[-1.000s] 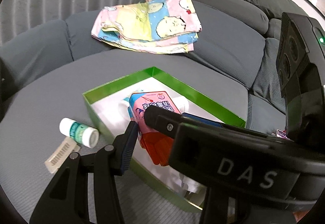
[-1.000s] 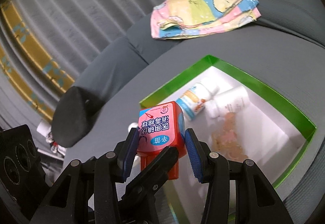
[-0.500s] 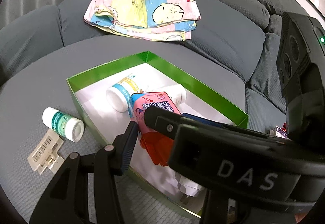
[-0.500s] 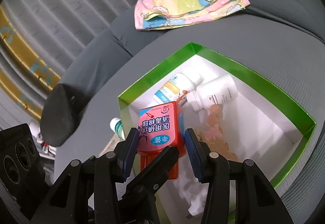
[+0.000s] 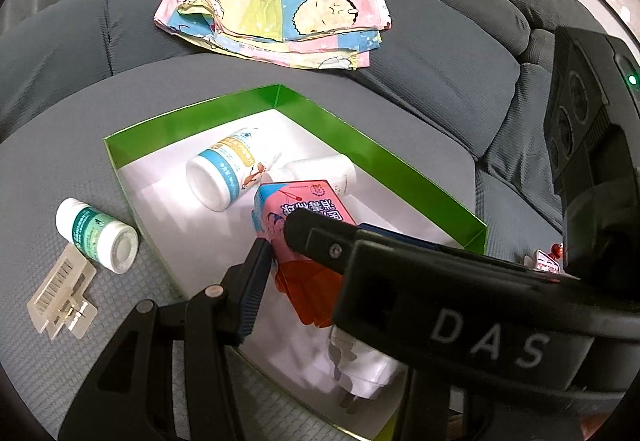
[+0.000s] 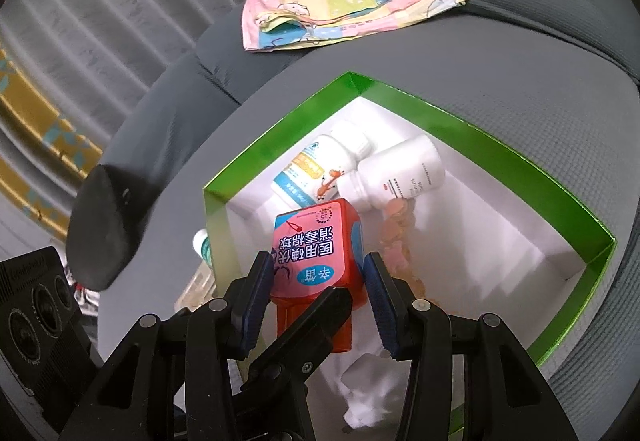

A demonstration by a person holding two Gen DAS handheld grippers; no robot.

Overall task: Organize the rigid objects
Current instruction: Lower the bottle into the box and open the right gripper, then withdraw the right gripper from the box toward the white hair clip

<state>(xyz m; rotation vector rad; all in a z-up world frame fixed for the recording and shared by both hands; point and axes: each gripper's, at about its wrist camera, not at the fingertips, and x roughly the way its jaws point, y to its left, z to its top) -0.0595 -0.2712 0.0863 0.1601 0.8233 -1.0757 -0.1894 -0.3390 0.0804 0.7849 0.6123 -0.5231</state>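
Note:
My right gripper (image 6: 316,283) is shut on a pink and orange box (image 6: 316,249) and holds it over the near end of the green-walled box (image 6: 472,113). The pink box (image 5: 304,213) also shows in the left wrist view, with the right gripper's body crossing in front. Two white bottles (image 6: 316,169) (image 6: 400,177) lie inside the green box (image 5: 192,121). A white plug (image 5: 360,373) lies at its near end. A green-labelled bottle (image 5: 96,237) lies on the grey cushion left of the box. Only my left gripper's left finger (image 5: 250,293) shows; the other is hidden.
A folded cartoon-print cloth (image 5: 276,13) lies on the sofa behind the box. A flat tag with a barcode (image 5: 60,293) lies by the green-labelled bottle. Sofa back cushions (image 5: 440,53) rise at the right. A curtain (image 6: 100,21) hangs at the left.
Both grippers have moved forward and lower over the green box with the pink box still held. The bottles, the tag and the plug now show more fully.

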